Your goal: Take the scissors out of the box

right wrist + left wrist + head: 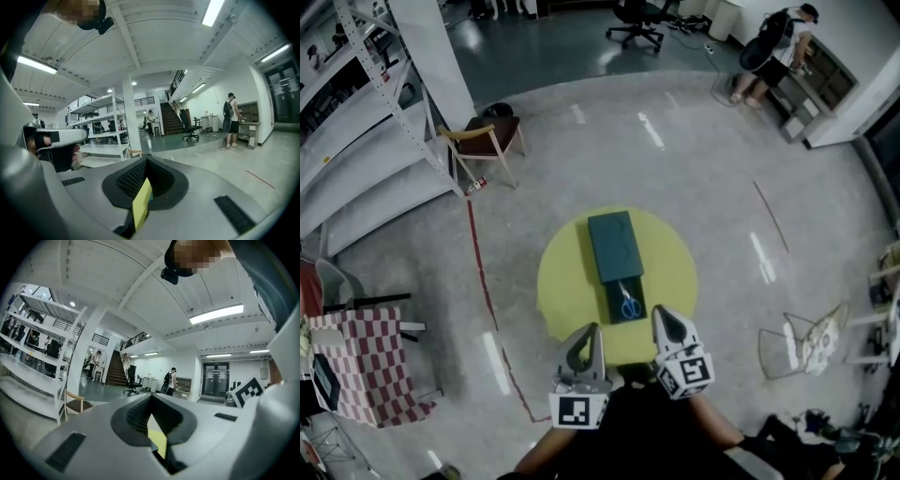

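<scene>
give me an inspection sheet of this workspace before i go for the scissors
surface: round yellow table, mostly bare
job's things: dark box in the middle of the table, its near end open; blue-handled scissors lie inside that end
clutter: nothing seen on the table
grippers: left gripper and right gripper over the table's near edge, fingers together, nothing held, both short of the box
cables: nothing seen on the table
surroundings: wooden chair, shelving, office chair, a person at a far cabinet
</scene>
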